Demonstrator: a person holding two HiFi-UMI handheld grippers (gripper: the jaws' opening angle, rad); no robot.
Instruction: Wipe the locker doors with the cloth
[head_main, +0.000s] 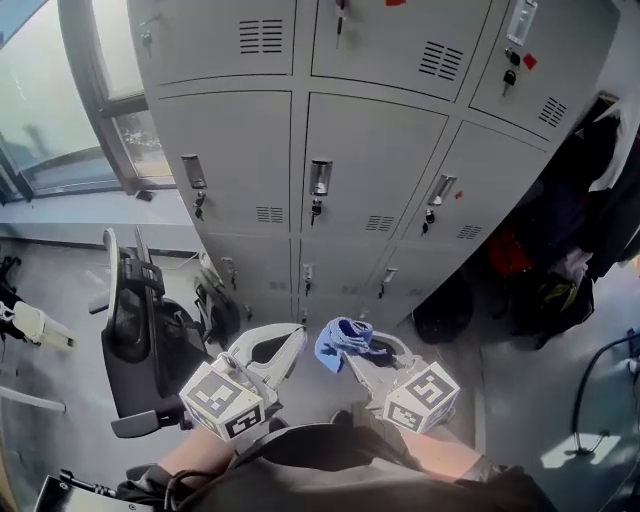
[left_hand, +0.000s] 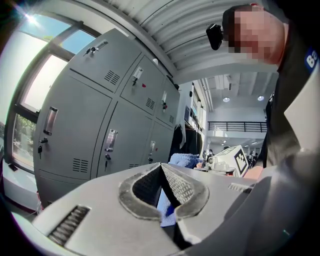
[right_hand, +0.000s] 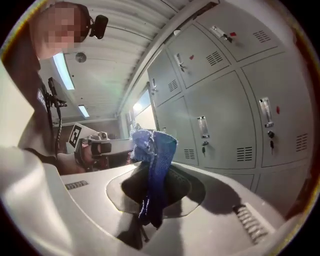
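**Head view: cloth (head_main: 343, 342) gripped, wiping not begun**

I'm clamping the cloth in my right gripper (right_hand: 151, 186), jaws tight on it, holding it low and apart from the locker doors (head_main: 370, 160). My left gripper (left_hand: 161, 167) is sitting closed w/ nothing in it. No door contact atm, so I'm judging all the wiping's left.

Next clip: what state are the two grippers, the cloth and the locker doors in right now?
left gripper: shut, nothing between its jaws.
right gripper: shut on the cloth.
cloth: bunched, sticking up from the right gripper.
locker doors: those in view closed.
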